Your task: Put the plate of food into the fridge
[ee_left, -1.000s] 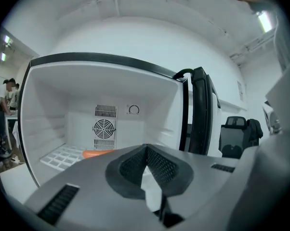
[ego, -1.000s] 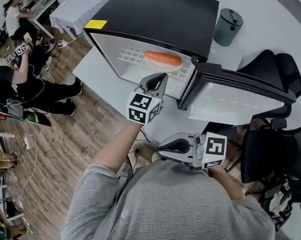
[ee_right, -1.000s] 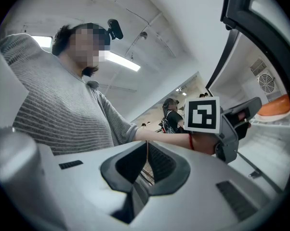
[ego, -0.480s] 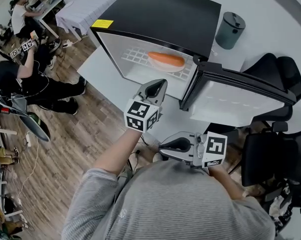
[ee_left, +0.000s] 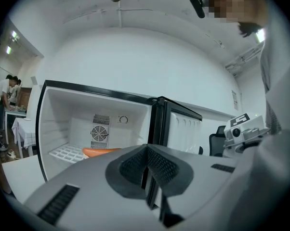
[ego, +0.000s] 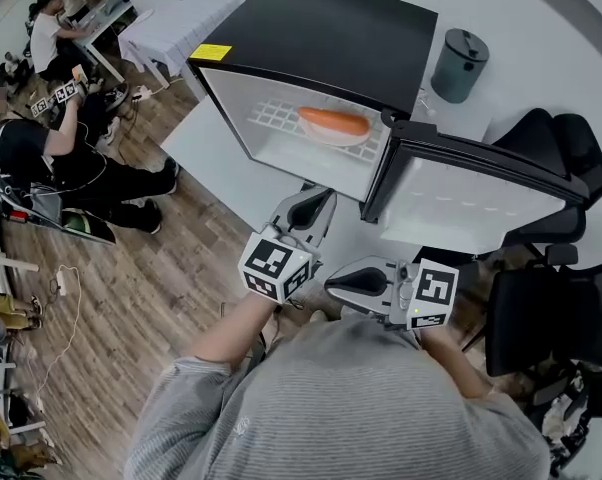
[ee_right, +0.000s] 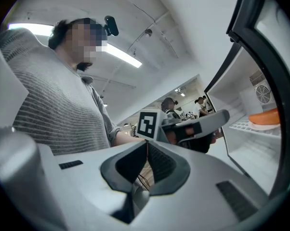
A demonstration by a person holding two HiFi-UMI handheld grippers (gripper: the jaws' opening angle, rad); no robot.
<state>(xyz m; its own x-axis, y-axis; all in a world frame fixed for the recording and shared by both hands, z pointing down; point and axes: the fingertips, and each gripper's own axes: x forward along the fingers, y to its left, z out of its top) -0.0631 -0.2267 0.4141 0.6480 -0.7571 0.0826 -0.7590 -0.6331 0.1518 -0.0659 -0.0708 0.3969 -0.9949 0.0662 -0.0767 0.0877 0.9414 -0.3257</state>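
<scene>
Orange-topped plate (ego: pixel 335 137) inside fridge (ego: pixel 321 28), well apart from clenched left claw (ego: pixel 324 196) and clenched right claw (ego: pixel 330 285).

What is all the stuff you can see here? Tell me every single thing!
fridge: one, black top, white inside, middle
fridge door: one, black rim, white inside, swung open to the right
plate of food: one, orange food on a white plate, on the fridge's wire shelf
bin: one, dark green, on the floor beside the fridge
office chairs: two, black, right side
table: one, white, upper left
people: a few, far left
left tool: one, grey, shut and empty, facing the fridge
right tool: one, grey, shut and empty, near the body
</scene>
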